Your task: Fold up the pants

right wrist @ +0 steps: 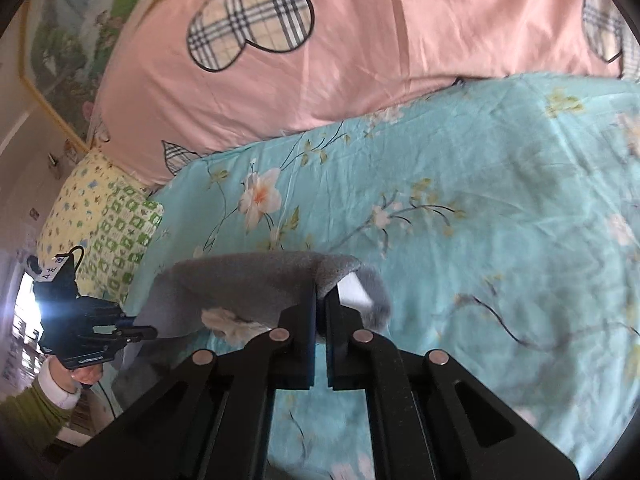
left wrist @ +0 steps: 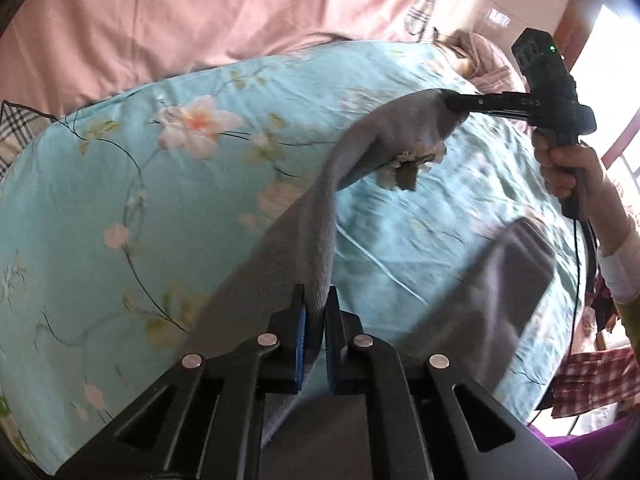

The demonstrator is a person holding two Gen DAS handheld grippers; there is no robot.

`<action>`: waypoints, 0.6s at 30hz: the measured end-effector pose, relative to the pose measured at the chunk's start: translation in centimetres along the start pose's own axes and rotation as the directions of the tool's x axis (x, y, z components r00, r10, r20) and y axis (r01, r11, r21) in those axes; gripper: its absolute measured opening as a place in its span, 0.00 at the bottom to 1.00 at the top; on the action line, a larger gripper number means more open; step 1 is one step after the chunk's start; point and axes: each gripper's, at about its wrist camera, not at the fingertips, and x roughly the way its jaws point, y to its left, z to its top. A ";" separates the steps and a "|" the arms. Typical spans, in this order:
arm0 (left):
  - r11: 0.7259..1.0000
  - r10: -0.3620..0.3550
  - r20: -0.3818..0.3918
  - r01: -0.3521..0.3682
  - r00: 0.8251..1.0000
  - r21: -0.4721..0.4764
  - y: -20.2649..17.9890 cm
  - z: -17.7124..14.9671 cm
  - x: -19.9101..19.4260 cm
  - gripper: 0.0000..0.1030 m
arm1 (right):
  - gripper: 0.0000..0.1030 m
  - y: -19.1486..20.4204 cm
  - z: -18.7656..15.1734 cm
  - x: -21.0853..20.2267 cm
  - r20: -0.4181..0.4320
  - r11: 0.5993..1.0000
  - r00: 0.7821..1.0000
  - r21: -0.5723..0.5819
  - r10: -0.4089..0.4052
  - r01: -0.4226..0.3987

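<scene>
Grey pants [left wrist: 380, 140] hang stretched between both grippers above a turquoise floral bedsheet [left wrist: 120, 200]. In the left wrist view my left gripper [left wrist: 316, 302] is shut on a grey edge of them, with cloth between the blue pads. Up at the right, my right gripper [left wrist: 446, 101] pinches the other end; a white label dangles below it. In the right wrist view my right gripper [right wrist: 320, 300] is shut on the grey pants [right wrist: 248, 280], and the left gripper [right wrist: 154, 333] grips their far left end. A blurred dark grey part [left wrist: 500, 280] lies lower right on the sheet.
A pink quilt with plaid hearts [right wrist: 360, 40] lies bunched along the far side of the bed. A yellow and green pillow [right wrist: 100, 216] sits at the left end. Plaid clothing [left wrist: 592, 380] lies at the right edge. A person's hand [left wrist: 568, 164] holds the right gripper.
</scene>
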 end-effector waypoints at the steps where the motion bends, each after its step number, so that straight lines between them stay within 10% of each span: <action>1: 1.000 -0.001 0.001 0.001 1.000 0.004 -0.8 -0.5 -0.1 0.06 | 0.04 -0.1 -0.4 -0.6 0.007 1.000 1.000 -0.008 -0.006 0.006; 18: 0.997 -0.039 0.034 0.037 0.999 0.060 -10.4 -9.1 -2.0 0.06 | 0.04 -1.6 -12.0 -10.2 0.100 0.997 0.994 -0.059 -0.048 0.054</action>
